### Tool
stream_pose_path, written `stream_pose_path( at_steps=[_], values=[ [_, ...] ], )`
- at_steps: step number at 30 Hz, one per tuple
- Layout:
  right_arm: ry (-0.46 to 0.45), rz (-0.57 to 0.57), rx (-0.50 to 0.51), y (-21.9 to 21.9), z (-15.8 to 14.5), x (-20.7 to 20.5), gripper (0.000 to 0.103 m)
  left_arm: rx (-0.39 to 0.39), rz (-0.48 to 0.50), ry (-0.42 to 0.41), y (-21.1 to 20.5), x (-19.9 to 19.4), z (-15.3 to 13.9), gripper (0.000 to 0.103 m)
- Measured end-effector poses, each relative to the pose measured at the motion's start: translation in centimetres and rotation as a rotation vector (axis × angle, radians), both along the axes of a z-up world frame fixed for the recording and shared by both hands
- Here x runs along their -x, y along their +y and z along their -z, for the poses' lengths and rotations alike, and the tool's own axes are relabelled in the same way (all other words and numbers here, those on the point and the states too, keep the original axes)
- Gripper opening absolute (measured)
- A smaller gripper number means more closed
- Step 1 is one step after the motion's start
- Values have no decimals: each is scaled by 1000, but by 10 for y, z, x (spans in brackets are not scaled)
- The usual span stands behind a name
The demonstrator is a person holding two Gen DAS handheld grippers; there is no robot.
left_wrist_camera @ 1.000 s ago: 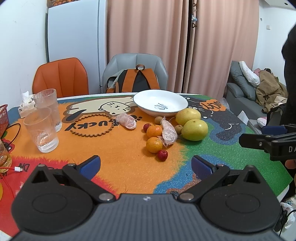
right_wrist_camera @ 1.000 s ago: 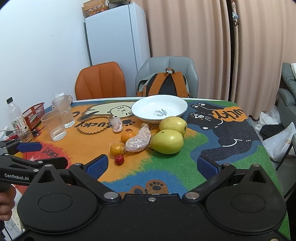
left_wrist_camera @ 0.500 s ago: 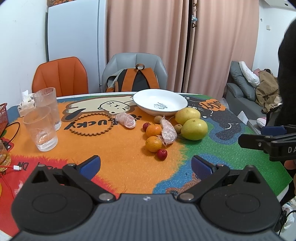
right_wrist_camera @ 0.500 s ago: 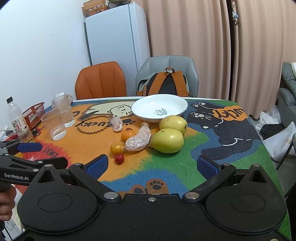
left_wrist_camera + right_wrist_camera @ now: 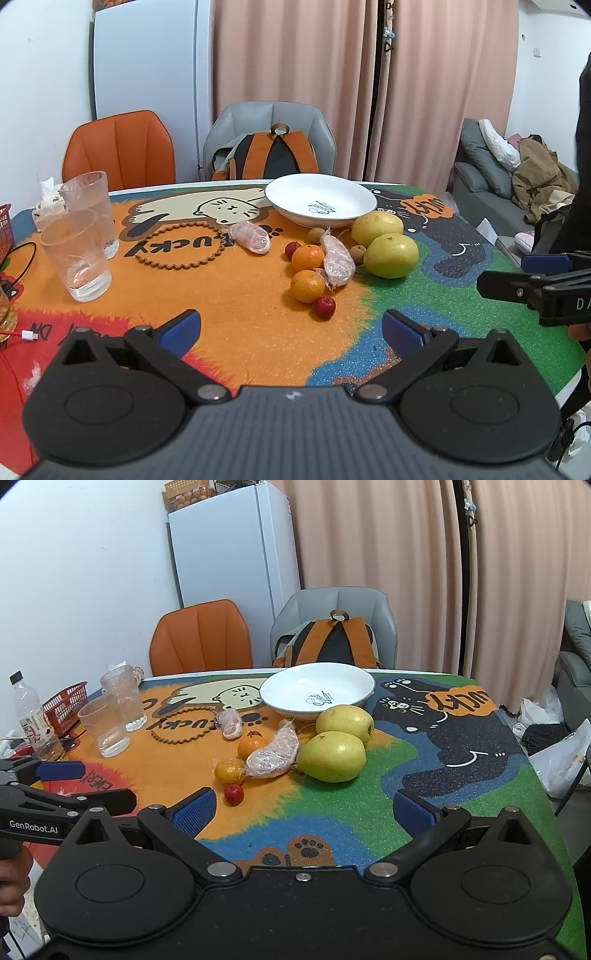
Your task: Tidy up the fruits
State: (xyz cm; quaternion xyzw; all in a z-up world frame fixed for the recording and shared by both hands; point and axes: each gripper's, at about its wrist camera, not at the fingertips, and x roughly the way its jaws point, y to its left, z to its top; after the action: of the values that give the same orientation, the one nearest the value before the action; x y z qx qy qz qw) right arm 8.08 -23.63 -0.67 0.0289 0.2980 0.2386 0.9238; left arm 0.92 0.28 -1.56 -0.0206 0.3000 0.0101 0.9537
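A white plate [image 5: 280, 195] [image 5: 273, 698] stands at the table's far middle, empty. In front of it lie two big yellow-green fruits [image 5: 390, 255] [image 5: 331, 757], two small oranges [image 5: 307, 285] [image 5: 229, 771], small red fruits [image 5: 325, 306] [image 5: 234, 794], brown small fruits [image 5: 357, 253] and two plastic-wrapped peeled pieces [image 5: 336, 260] [image 5: 273, 754]. My left gripper [image 5: 291, 331] is open and empty, low over the near table edge. My right gripper [image 5: 303, 810] is open and empty, near the front edge; it also shows in the left wrist view [image 5: 532, 280].
Two clear glasses [image 5: 79, 254] [image 5: 110, 716] stand at the left. A red basket [image 5: 64, 707] and a water bottle [image 5: 31, 716] are at the far left edge. An orange chair [image 5: 118, 147] and a grey chair with a backpack [image 5: 273, 155] stand behind.
Both grippers have crept slightly forward and stay open. The fruits and plate have not moved.
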Motion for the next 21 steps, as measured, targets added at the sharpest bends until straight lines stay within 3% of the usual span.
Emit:
stream_pose_path(
  at_steps=[17, 21],
  values=[
    [42, 14, -24, -7, 28, -43, 103, 26, 4, 36, -3, -44, 22, 103],
    [65, 2, -44, -9, 36, -54, 95, 39, 2, 48, -1, -55, 32, 101]
  ],
)
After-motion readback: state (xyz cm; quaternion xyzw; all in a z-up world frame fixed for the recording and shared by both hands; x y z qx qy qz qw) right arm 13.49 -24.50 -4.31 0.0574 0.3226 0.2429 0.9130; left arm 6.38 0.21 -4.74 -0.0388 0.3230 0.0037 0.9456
